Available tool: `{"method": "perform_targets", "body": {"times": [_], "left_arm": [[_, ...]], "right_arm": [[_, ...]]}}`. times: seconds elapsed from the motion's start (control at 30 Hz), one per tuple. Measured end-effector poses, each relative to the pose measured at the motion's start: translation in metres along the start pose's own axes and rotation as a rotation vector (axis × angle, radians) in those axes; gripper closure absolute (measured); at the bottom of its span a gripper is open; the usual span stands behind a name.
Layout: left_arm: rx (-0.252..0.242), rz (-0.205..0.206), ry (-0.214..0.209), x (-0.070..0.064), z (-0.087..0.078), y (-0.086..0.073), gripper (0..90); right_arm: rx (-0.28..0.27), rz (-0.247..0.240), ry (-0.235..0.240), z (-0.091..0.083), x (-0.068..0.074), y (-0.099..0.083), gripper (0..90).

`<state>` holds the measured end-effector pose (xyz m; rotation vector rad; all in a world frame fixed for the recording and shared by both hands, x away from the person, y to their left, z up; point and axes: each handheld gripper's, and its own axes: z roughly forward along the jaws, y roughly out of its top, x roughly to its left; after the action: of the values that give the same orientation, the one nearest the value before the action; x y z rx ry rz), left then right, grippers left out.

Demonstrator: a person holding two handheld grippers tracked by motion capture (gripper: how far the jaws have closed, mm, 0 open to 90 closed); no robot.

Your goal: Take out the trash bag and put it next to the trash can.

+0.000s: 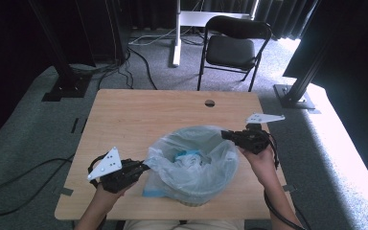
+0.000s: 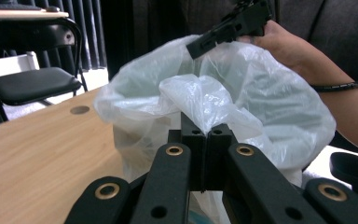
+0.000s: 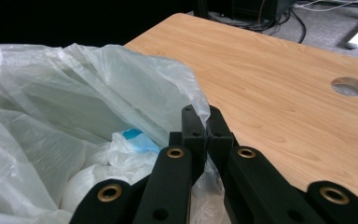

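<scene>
Plastic bag (image 1: 191, 163) stands near 6 o'clock edge of wooden surface (image 1: 139, 115). Left gripper (image 1: 143, 167) clamped on rim at 9 o'clock; right gripper (image 1: 226, 135) clamped on rim at 2 o'clock. Crumpled white and blue things inside.

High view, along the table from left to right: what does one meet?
Left claw → translucent plastic bag, pinched at its rim on both sides → right claw, with the person's right hand behind it.

Black jaws, brass-ringed pivots; perhaps a dark wristband (image 2: 338, 86).
</scene>
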<state>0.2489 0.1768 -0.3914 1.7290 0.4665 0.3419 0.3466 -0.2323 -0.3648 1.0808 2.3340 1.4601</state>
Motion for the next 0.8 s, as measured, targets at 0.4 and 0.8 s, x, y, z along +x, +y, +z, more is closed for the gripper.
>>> {"method": "perform_targets", "body": {"times": [0.4,0.8], "left_arm": [[-0.076,0.080,-0.060,-0.012,0.014,0.048,90.0],[-0.144,0.088,-0.101,-0.014,0.012,0.078,90.0]], "right_arm": [[-0.052,-0.051,0.041,-0.009,0.014,0.025,90.0],[-0.116,-0.091,0.064,-0.030,0.025,0.051,89.9]]}}
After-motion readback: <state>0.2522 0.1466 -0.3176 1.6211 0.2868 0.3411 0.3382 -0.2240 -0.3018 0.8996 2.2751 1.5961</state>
